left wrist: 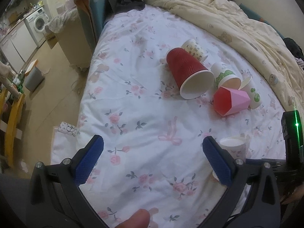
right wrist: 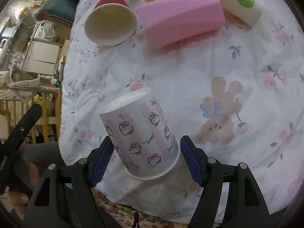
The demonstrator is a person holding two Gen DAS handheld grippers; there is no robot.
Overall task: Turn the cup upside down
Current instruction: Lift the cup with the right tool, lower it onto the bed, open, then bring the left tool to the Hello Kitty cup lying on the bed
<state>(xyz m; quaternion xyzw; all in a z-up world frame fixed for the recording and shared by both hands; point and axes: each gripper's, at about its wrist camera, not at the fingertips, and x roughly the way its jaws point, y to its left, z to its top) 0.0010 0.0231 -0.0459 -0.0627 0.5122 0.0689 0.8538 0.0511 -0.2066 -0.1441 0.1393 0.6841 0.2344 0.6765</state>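
A white and pink cartoon-cat paper cup (right wrist: 141, 134) stands upside down on the flowered bedsheet, tilted a little to the left, its rim down. My right gripper (right wrist: 147, 152) is open, its blue pads on either side of the cup's lower part with small gaps. The same cup (left wrist: 234, 147) shows in the left wrist view behind the right pad of my left gripper (left wrist: 153, 149), which is open and empty above the sheet.
Several cups lie on their sides farther up the bed: a red ribbed cup (left wrist: 188, 72), a pink faceted cup (left wrist: 230, 100), and white printed cups (left wrist: 225, 75). A cream duvet (left wrist: 247, 28) is bunched at the far right. The bed's left edge (left wrist: 87, 87) drops to the floor.
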